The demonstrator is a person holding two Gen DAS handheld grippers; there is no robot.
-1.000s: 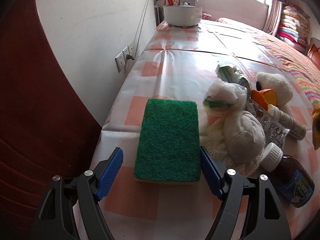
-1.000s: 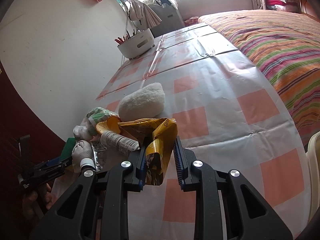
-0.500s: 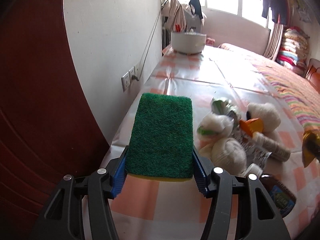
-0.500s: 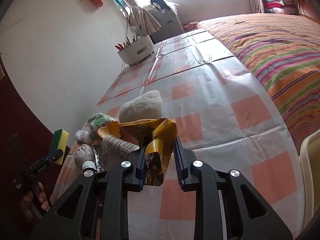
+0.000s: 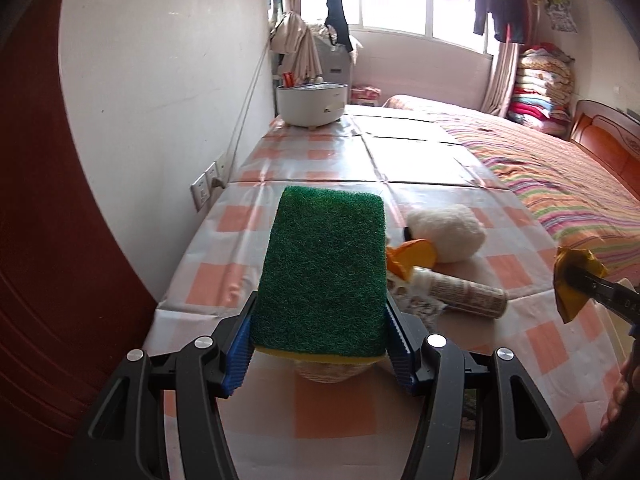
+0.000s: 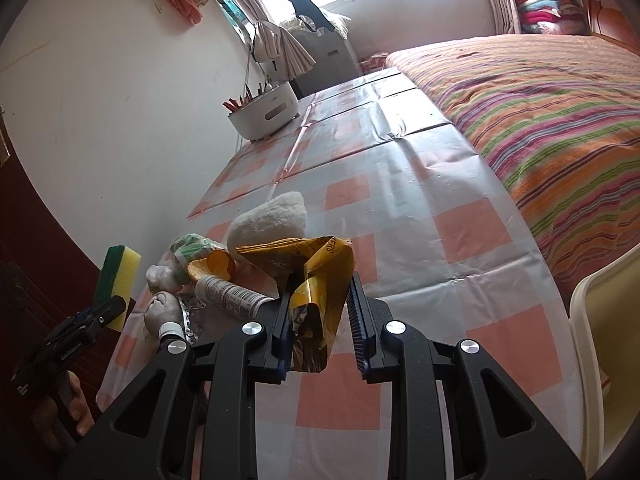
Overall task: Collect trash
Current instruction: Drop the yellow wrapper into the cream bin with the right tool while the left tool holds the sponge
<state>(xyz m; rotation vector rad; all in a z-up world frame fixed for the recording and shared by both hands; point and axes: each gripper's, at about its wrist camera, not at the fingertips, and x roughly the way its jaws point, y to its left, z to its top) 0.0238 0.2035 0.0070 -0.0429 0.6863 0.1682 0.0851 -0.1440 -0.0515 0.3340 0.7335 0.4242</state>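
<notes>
My left gripper (image 5: 320, 344) is shut on a green and yellow sponge (image 5: 322, 276) and holds it above the table's near left end. The sponge also shows in the right wrist view (image 6: 116, 280). My right gripper (image 6: 320, 320) is shut on a crumpled yellow wrapper (image 6: 320, 276), seen in the left wrist view (image 5: 576, 280) at the right, raised above the table. On the checked tablecloth (image 6: 400, 208) lies a trash pile: a white fluffy pad (image 6: 272, 220), a tube with an orange cap (image 6: 228, 290), plastic bags (image 6: 188, 248) and a brown bottle (image 6: 168, 330).
A white pot with utensils (image 5: 312, 104) stands at the table's far end by the wall. A wall socket (image 5: 206, 188) is left of the table. A striped bed (image 6: 540, 112) runs along the right side. A pale chair edge (image 6: 600, 320) is at near right.
My left gripper closed on the sponge and lifted it off the table, tilting it upward. My right gripper stayed shut on the wrapper and rose slightly.
</notes>
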